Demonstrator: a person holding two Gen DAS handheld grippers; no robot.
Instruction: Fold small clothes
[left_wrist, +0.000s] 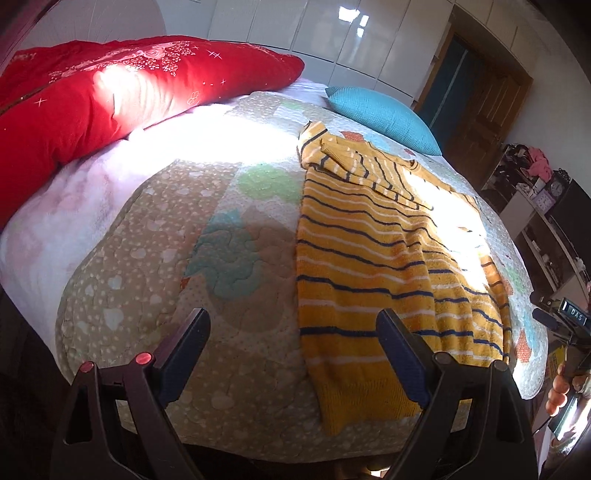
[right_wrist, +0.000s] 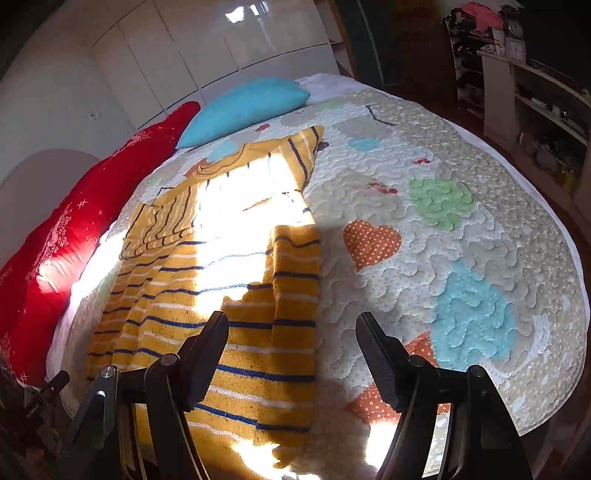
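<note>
Your left tool (left_wrist: 291, 332) and right tool (right_wrist: 291, 334) gape empty above the striped sweater (left_wrist: 388, 258) on the bed (left_wrist: 147, 240).

The quilt (left_wrist: 155, 266) lay bare on the left of the striped sweater (left_wrist: 369, 258), giving open room up to the red pillow (left_wrist: 110, 92) along the far left edge. On the right of the sweater, the quilt was likewise free out to the bed's edge. The blue cushion (right_wrist: 243, 107) blocked the head end just beyond the sweater's collar. Cluttered shelves (right_wrist: 535, 96) stood well apart past the bed's right side.
</note>
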